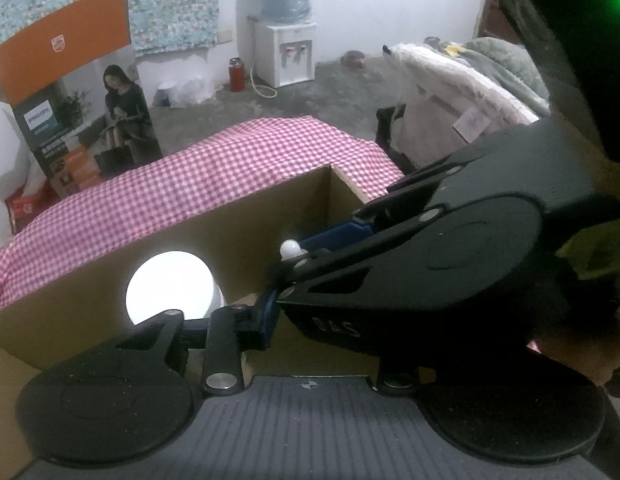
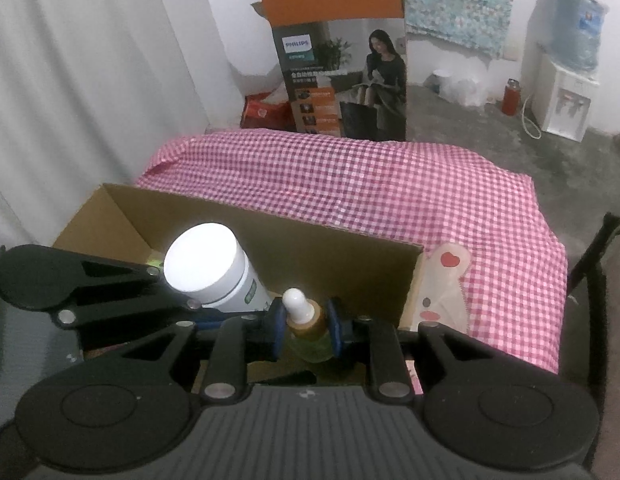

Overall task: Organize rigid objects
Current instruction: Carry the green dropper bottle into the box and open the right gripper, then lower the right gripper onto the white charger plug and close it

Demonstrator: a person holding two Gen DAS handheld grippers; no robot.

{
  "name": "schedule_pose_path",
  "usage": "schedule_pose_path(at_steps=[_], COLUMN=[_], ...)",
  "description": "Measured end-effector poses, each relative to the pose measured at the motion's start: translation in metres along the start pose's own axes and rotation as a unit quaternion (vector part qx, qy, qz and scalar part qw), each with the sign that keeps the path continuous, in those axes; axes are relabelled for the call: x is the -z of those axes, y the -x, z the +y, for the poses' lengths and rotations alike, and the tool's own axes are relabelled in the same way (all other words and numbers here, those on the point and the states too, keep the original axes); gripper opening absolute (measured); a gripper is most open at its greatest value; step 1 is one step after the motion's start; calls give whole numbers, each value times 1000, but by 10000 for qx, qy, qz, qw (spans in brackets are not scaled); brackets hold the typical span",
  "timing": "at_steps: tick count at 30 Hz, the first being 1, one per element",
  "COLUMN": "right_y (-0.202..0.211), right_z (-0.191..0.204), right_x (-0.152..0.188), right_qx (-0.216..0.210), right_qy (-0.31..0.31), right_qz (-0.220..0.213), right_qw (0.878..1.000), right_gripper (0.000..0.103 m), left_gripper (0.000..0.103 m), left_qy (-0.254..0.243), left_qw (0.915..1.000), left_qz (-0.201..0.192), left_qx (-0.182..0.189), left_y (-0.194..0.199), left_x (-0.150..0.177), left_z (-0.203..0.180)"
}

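Note:
An open cardboard box [image 2: 342, 264] stands on the pink checked cloth [image 2: 370, 184]. Inside it stands a white bottle with a round white cap [image 2: 205, 264]; it also shows in the left wrist view [image 1: 169, 286]. My right gripper [image 2: 305, 330] is shut on a small dropper bottle [image 2: 305, 320] with a white tip and amber-green body, held low inside the box. In the left wrist view the right gripper [image 1: 410, 256] crosses in front, with the dropper's white tip [image 1: 290, 249] showing. My left gripper [image 1: 269, 316] is over the box beside the white bottle; only its left blue finger shows.
A flat cream piece with red heart marks [image 2: 442, 288] lies on the cloth right of the box. A tall Philips carton [image 2: 342, 60] stands behind the table. A water dispenser [image 2: 566, 92] and red flask [image 2: 510, 98] are on the floor.

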State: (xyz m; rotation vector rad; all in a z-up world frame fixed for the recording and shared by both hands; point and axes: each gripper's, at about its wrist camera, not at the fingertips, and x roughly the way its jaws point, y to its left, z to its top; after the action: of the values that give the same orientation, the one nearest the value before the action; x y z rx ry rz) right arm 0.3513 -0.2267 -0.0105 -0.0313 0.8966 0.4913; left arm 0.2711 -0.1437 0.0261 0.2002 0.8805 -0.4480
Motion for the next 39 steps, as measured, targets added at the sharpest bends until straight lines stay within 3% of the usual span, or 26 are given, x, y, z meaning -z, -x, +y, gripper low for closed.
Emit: schedule_pose_path(at_steps=[4, 7, 11, 17, 21, 29, 39], right_y=[3, 15, 35, 91, 140, 185, 156], right_z=[0, -5, -7, 5, 21, 52, 98], right_x=[1, 2, 3, 20, 47, 115, 182], right_qx=[9, -28, 6, -198, -430, -915, -1226], right_qy=[-153, -284, -458, -679, -767, -1113, -1535], right_qz=[-33, -210, -408, -931, -1362, -1575, -1313], right_qw=[9999, 9994, 9981, 9931, 9868, 9770, 9717], right_gripper=[27, 44, 45, 46, 54, 55, 55], left_gripper=[51, 57, 63, 84, 98, 101, 101], left_qy=[-12, -40, -3, -92, -121, -81, -224], left_qw=[9999, 9996, 9993, 9973, 9947, 9928, 9958], left_qz=[-128, -258, -380, -730, -1013, -1175, -751], left_qx=[-33, -78, -60, -38, -122, -205, -474], left_y=[12, 24, 42, 91, 132, 175, 167], left_x=[0, 1, 4, 18, 39, 97, 167], left_z=[-2, -4, -5, -6, 0, 12, 10])
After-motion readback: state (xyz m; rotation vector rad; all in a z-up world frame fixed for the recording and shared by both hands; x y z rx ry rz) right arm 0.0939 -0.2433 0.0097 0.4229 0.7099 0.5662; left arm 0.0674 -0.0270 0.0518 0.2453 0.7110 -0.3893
